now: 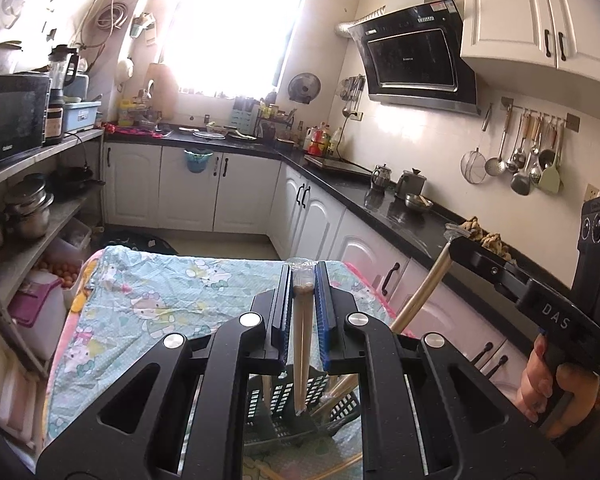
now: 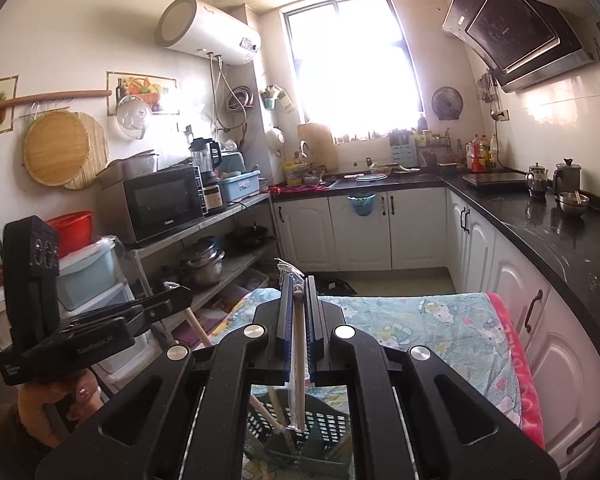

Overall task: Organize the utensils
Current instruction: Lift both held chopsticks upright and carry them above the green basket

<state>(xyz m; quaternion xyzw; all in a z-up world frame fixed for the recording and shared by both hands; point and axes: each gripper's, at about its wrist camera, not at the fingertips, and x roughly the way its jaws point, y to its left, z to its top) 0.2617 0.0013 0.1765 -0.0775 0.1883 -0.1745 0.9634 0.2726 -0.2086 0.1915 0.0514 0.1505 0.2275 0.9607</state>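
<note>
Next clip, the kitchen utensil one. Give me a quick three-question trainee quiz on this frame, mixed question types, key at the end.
1. True or false: the left gripper is empty.
2. What stands directly below both held pairs of chopsticks? A) a metal bowl B) a dark slotted basket C) a kettle
3. Fill in: the table is covered with a cartoon-print ____.

Key: 1 false, it is shut on wrapped chopsticks, as the right gripper is on its own pair. 2 B. 3 cloth.
</note>
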